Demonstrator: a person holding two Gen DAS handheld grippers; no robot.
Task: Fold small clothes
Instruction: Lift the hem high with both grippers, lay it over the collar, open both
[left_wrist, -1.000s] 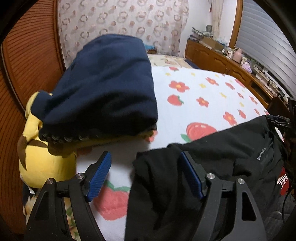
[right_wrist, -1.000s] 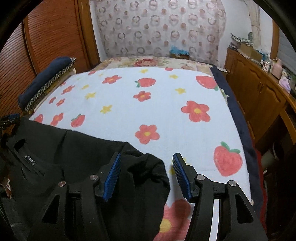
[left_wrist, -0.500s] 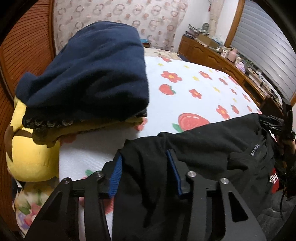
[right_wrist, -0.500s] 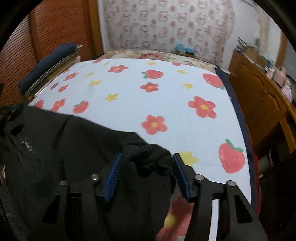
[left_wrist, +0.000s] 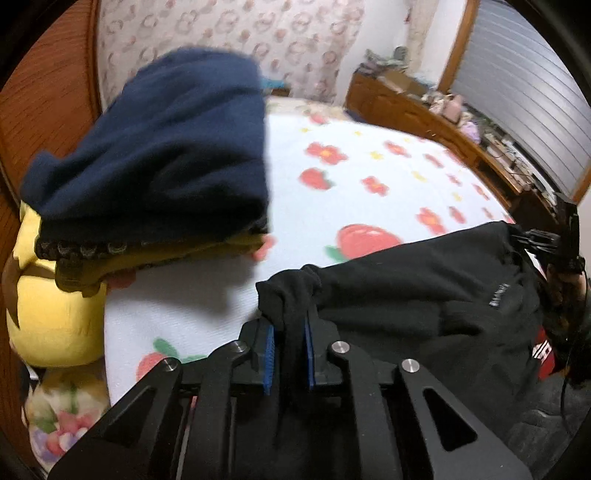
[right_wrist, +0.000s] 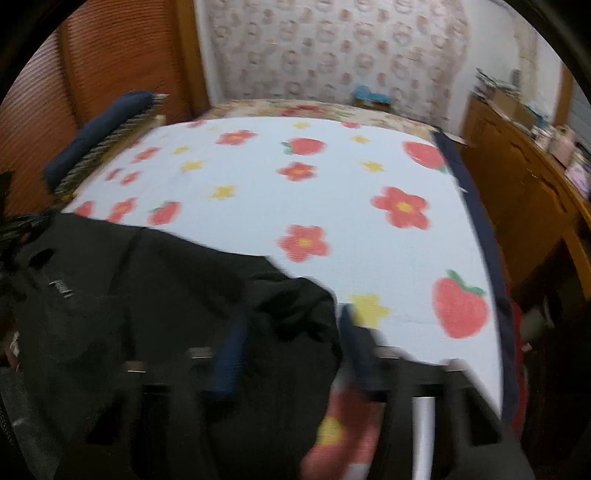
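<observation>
**Both grippers grabbing the black top at the near edge of the bed**

Left wrist view first: the left gripper (left_wrist: 289, 354) has just been closing and its blue pads are now pinched tight on a bunched fold of the black garment (left_wrist: 424, 291), which lies on the near part of the flowery bedspread (left_wrist: 369, 192). A small white label shows on the fabric further right. To the left sits a stack: a navy folded piece (left_wrist: 159, 147) on top of a patterned-edge one, resting on a yellow plush toy (left_wrist: 48, 306). No baskets or bins anywhere that I can make out, so the clothes are just on the bed.

Right wrist view is pretty blurry. The right gripper (right_wrist: 291, 354) has also just been closing, with a lump of the same black garment (right_wrist: 147, 295) between its blue pads; in this frame the gap looks fairly wide and I can't tell whether the pads actually press the cloth. The navy stack (right_wrist: 99, 133) is at the far left edge, and a wooden cabinet (right_wrist: 517, 184) runs along the right.
</observation>
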